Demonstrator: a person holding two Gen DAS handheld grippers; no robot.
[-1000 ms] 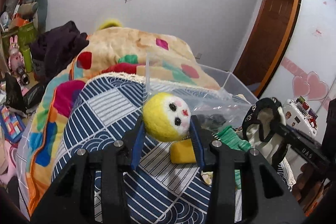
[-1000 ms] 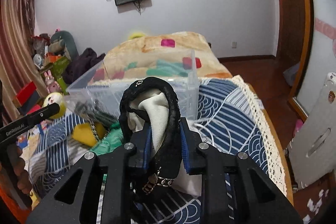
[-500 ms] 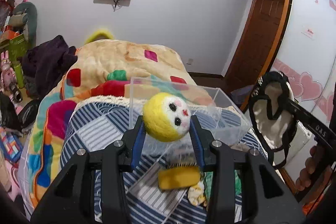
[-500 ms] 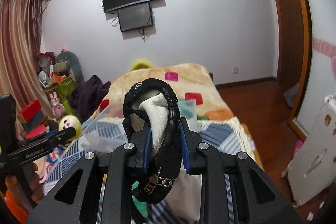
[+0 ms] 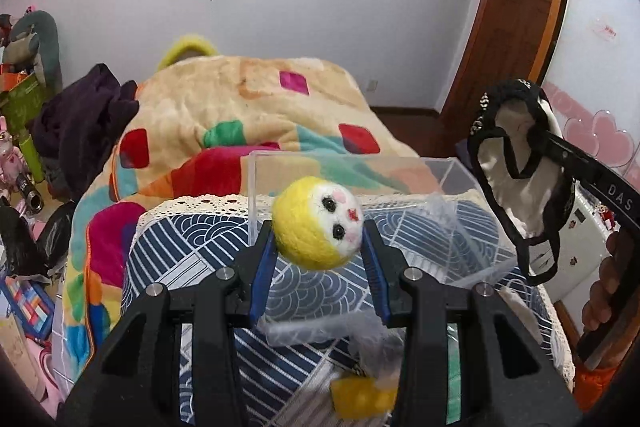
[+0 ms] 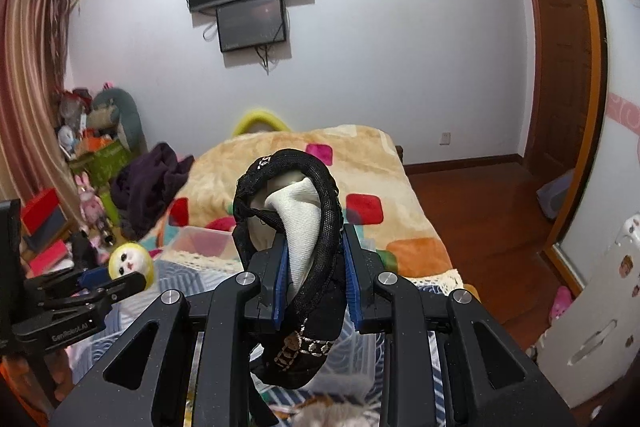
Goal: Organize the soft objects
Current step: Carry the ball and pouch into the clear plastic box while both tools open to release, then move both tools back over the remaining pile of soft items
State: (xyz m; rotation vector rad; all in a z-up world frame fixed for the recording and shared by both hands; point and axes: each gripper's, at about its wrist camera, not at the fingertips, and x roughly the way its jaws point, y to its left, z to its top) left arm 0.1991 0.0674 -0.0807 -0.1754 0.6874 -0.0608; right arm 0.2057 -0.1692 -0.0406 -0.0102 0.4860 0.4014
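bed (image 5: 168, 243) below gripper-held felt ball (image 5: 318, 223)

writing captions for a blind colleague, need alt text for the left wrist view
The left hand-held gripper grips a yellow felt ball with a white face above a clear plastic bin on a patterned bedspread. At right, the other gripper holds a black-trimmed fabric item.

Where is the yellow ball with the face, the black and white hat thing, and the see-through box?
yellow ball toy (image 5: 318, 223), left wrist view, on its fuzzy yellow-and-white face.
black and white hat (image 6: 298, 227), right wrist view, on its white lining.
clear box (image 5: 352, 169), left wrist view, on its far wall.
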